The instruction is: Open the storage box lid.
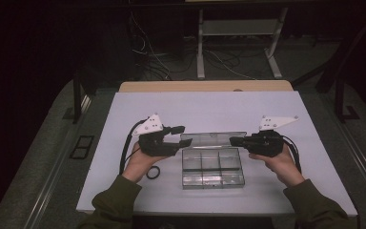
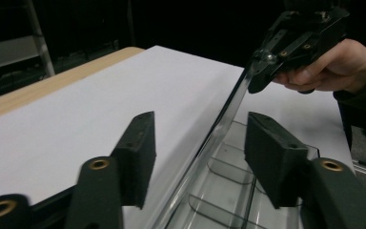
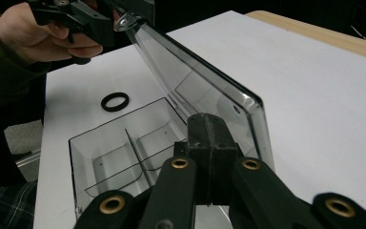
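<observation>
A clear plastic compartment box point(image 1: 213, 168) sits near the middle of the bench, a little toward the person's side, its dividers marking out small empty cells. Its transparent lid point(image 1: 214, 139) stands raised along the far edge, hinged up and tilted. The right tool point(image 1: 233, 141) has its jaws pressed together on the lid's right end; in the right gripper view the two black jaws meet tight over the lid's corner. The left tool point(image 1: 180, 136) is at the lid's left end with its jaws part-way apart; in the left gripper view the lid's edge runs up between the two pads and neither pad presses on it. A black ring point(image 1: 153, 172) lies flat on the bench just left of the box, beside the left hand point(image 1: 140, 162) and apart from the box wall. The right hand point(image 1: 279, 161) holds its tool level from the right. The bench point(image 1: 209, 107) is covered by a plain white sheet, with a strip of pale wood showing at the far edge. Beyond it the room is dark: a metal frame with white legs point(image 1: 238, 43) stands on the floor, with loose cables point(image 1: 147, 57) strewn around it.
</observation>
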Available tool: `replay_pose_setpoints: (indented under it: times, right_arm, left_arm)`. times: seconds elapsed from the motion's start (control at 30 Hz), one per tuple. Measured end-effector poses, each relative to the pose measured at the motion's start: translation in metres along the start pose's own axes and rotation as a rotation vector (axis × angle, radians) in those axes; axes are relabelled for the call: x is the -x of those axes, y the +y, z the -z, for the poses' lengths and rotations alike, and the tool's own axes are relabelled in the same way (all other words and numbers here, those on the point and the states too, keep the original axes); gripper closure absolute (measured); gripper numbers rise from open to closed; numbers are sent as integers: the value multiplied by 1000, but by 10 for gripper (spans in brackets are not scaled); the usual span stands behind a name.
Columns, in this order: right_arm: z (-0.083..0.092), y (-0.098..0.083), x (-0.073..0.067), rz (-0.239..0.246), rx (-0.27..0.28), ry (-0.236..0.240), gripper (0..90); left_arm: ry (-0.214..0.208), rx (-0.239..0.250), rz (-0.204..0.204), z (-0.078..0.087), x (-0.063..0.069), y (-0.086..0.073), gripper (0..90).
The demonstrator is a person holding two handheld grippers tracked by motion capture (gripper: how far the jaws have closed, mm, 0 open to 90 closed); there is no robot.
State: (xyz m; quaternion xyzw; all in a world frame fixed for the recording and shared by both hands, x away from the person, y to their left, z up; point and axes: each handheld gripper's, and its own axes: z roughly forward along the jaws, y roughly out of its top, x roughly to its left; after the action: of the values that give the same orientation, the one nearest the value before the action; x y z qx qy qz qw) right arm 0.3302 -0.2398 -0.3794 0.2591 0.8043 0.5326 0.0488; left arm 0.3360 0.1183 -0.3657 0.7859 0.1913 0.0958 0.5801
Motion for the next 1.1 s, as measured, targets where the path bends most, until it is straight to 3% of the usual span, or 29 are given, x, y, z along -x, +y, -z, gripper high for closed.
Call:
replay_pose_setpoints:
  times: [0.5, 0.8, 1.1]
  right_arm:
    - [-1, 3, 6, -2, 4, -16, 892]
    - [3, 0, 1, 6, -4, -29, 889]
    - [14, -9, -7, 4, -13, -65, 792]
  left_arm:
    - [10, -3, -32, -8, -6, 11, 706]
    - [7, -5, -42, -10, -13, 12, 731]
    - [6, -8, -50, -14, -23, 15, 745]
